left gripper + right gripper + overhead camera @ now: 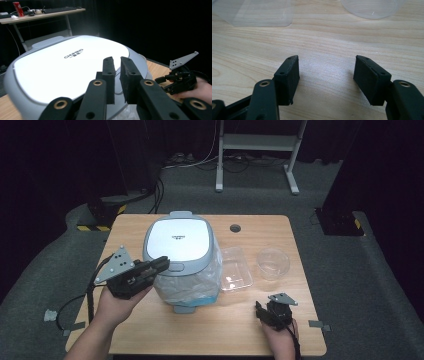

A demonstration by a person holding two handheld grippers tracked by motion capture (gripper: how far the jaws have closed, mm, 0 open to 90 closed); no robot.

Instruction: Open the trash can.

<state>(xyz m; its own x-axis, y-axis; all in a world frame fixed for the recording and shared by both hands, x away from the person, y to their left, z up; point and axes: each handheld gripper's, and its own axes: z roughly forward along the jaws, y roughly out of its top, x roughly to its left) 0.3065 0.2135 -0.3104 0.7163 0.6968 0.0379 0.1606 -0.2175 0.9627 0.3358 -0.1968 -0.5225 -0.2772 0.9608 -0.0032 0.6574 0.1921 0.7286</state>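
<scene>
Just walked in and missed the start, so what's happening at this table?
A person works at a wooden table with a hand-held gripper in each hand. The left hand-held gripper, jaws nearly shut with nothing between them, sits at the front edge of the lid of a grey bin lined with a plastic bag. The right hand-held gripper is open and empty above the table, near a clear tray and a clear round cup.

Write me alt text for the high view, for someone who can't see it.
A grey lidded bin lined with a clear plastic bag stands on a wooden table, with the left gripper at its front lid edge, jaws nearly closed. A clear rectangular tray and round clear cup sit right of it; the right gripper rests near the table's front edge.
</scene>
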